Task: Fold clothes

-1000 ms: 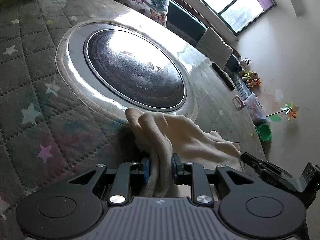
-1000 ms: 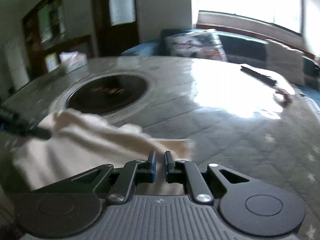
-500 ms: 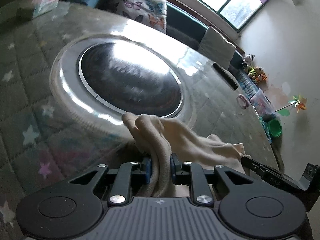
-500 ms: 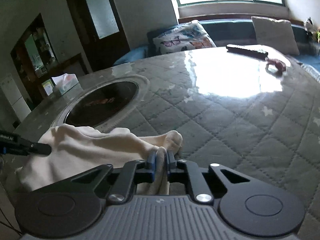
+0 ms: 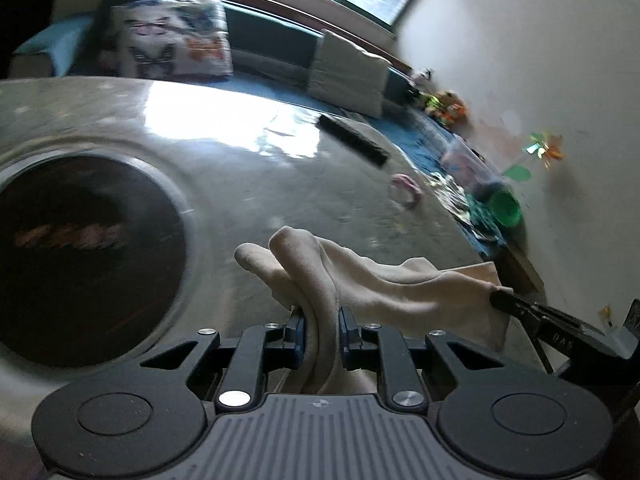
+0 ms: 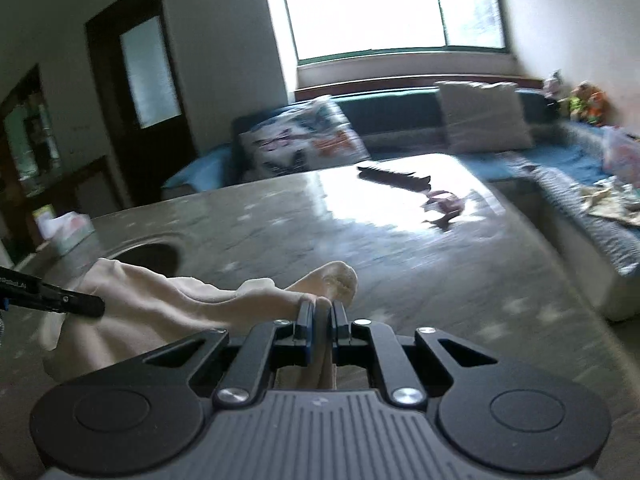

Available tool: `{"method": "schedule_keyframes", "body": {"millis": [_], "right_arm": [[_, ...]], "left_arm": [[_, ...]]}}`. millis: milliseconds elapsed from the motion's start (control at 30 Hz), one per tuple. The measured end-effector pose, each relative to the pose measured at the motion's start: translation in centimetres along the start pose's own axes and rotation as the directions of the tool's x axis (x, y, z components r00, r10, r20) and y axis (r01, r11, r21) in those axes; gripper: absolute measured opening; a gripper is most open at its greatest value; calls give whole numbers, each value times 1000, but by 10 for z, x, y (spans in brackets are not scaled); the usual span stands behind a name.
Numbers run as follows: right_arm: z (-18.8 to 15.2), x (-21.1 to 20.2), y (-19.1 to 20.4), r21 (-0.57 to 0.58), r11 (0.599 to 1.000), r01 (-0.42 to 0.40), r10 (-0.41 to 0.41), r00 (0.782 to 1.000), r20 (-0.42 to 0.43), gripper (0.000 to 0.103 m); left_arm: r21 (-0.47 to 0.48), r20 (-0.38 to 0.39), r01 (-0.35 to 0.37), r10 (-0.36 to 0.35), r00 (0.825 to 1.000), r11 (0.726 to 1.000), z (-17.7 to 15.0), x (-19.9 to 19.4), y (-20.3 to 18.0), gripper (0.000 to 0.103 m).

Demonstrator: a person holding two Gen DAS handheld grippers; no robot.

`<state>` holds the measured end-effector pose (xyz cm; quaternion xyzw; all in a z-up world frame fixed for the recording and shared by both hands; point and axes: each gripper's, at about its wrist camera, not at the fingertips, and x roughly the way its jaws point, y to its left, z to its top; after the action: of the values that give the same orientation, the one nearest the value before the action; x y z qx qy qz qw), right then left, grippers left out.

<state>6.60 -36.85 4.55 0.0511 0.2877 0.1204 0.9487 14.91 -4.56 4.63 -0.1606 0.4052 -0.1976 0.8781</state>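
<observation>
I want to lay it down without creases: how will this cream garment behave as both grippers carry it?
The cream garment is probably very floppy: it sags between the left gripper and the right gripper. It bunches into folds at each grip, so it will likely wrinkle unless pulled taut. It looks light, and neither pinch seems to be slipping.

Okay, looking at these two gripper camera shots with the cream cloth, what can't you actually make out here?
- Cream cloth: its lower part is hidden behind the left gripper body in the left wrist view, so the garment type is unclear.
- Same cloth, right wrist view: cut off by the right gripper body.
- Pink item on the table: motion blur, unidentifiable.
- Toys on the sofa: small, blurred.
</observation>
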Motion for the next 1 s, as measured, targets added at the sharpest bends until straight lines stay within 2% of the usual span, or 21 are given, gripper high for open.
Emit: {"method": "schedule_keyframes", "body": {"millis": [267, 333, 400, 467, 500, 567, 667, 833, 1000], "right_arm": [[21, 15, -54, 31, 990, 138, -139, 990, 15, 7], [21, 24, -64, 42, 986, 164, -164, 986, 2, 8], [16, 36, -75, 57, 976, 212, -211, 977, -34, 8], [13, 43, -81, 65, 971, 231, -228, 972, -57, 9], [12, 45, -84, 70, 969, 237, -232, 970, -67, 10], [14, 45, -82, 49, 971, 236, -233, 971, -58, 10], [19, 49, -73, 40, 984, 176, -174, 983, -57, 10], [24, 73, -56, 36, 996, 83, -80, 992, -94, 10], [22, 96, -47, 28, 997, 69, -65, 990, -123, 10]], "left_arm": [[128, -16, 26, -25, 1000, 991, 27, 61, -45, 19], [192, -8, -36, 38, 999, 981, 23, 71, -48, 26], [256, 3, -99, 102, 995, 962, 19, 82, -50, 26], [290, 18, -149, 150, 988, 945, 17, 87, -49, 42], [291, 25, -166, 166, 986, 942, 18, 86, -45, 43], [287, 42, -178, 173, 984, 941, 23, 82, -43, 43], [287, 54, -142, 132, 990, 947, 33, 84, -49, 41], [318, 15, -52, 50, 999, 947, 40, 107, -69, 37], [317, -16, -18, 24, 1000, 948, 47, 138, -75, 31]]}}
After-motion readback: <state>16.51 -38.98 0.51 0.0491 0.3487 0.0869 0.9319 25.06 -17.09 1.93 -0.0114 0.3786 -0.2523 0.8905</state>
